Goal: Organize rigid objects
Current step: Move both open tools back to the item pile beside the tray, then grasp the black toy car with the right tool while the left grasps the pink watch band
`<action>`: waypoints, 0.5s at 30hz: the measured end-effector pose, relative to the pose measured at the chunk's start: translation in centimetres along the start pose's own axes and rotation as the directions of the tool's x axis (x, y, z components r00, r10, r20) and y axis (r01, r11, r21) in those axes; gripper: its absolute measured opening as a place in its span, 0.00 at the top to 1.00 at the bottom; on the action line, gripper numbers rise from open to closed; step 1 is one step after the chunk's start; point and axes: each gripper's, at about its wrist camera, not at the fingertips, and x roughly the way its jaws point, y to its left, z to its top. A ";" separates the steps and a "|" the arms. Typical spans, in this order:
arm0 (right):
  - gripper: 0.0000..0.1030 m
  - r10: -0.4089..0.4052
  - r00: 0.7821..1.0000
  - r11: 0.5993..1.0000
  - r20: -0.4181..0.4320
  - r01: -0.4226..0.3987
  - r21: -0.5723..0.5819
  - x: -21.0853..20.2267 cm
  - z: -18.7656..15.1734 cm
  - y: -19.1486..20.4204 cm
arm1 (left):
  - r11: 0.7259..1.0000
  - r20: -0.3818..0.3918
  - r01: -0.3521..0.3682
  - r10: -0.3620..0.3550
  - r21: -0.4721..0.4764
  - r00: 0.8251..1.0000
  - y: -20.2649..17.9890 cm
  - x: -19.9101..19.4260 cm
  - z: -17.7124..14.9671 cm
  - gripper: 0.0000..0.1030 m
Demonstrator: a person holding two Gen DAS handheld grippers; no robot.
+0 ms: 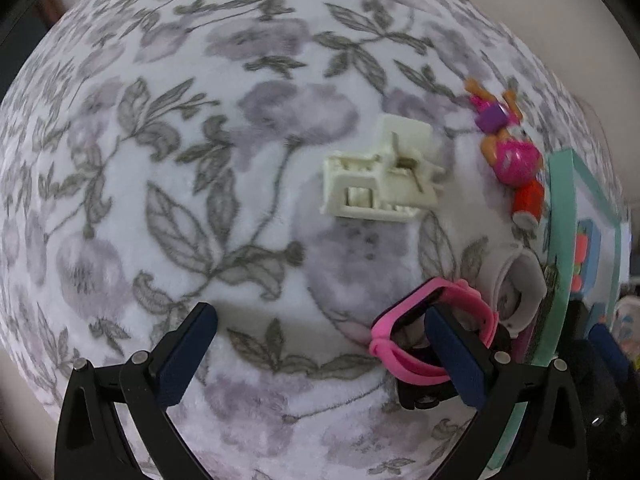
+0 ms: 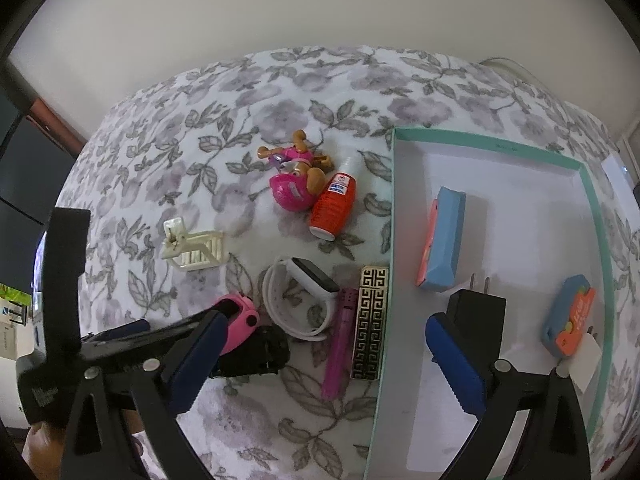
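Landmark: teal box (image 2: 598, 216).
Pink watch (image 1: 436, 332): beside it; light, springy strap, so we grasp the stiff case.
Left gripper (image 1: 320, 344): wide, nothing held.
Right gripper (image 2: 324, 344): wide, empty.

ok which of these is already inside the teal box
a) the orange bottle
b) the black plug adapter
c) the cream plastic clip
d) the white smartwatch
b, the black plug adapter lies on the floor of the teal box, while the white smartwatch, orange bottle and cream plastic clip are all out on the floral blanket.
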 end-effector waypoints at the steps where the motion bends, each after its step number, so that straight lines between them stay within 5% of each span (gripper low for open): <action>1: 0.02 0.000 1.000 1.000 0.001 0.000 0.006 0.0 0.0 -0.1 | 1.000 -0.003 -0.015 0.015 0.017 1.000 -0.4 0.2 -0.1 0.00; 7: 0.02 0.006 1.000 1.000 0.011 -0.006 0.012 -0.3 0.0 -0.3 | 0.994 0.048 -0.095 0.093 0.050 0.995 -2.2 -0.1 -0.3 0.00; 15: 0.02 0.020 1.000 1.000 0.004 -0.020 -0.023 -0.3 -0.2 0.5 | 0.958 0.126 -0.266 0.252 0.110 0.960 -3.1 -1.4 0.2 0.00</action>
